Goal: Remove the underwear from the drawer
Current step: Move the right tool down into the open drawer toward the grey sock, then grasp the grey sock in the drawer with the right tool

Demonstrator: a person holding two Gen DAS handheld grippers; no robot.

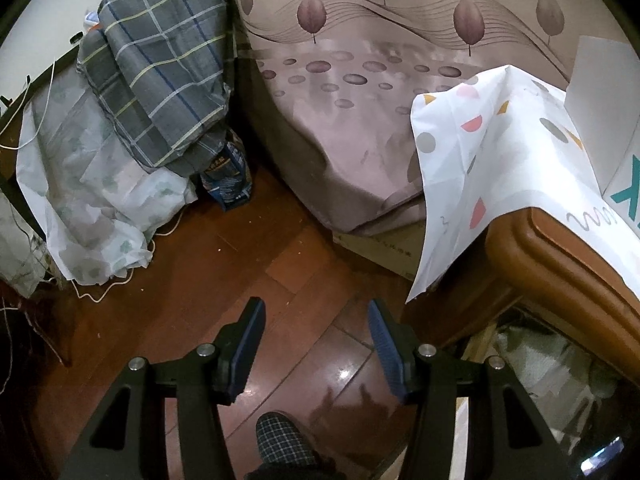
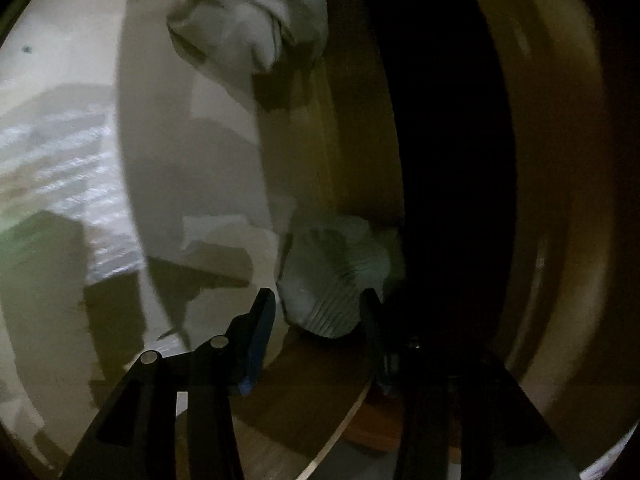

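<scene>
In the dim right wrist view a pale ribbed roll of underwear (image 2: 332, 280) lies at the drawer's wooden side wall (image 2: 360, 160). My right gripper (image 2: 318, 302) is shut on it, with a pad against each side of the roll. A second white bundled garment (image 2: 248, 20) lies farther back in the drawer. In the left wrist view my left gripper (image 1: 316, 320) hangs open and empty above the wooden floor (image 1: 200, 280). The open drawer (image 1: 552, 364) with pale cloth in it shows at the lower right, under the nightstand top.
A wooden nightstand (image 1: 560, 252) draped with a white patterned cloth (image 1: 480, 168) stands on the right. A bed with a mauve sheet (image 1: 360, 120) is ahead. Plaid bedding (image 1: 160, 72) is piled at left. A person's checked slipper (image 1: 280, 440) is on the floor below the left gripper.
</scene>
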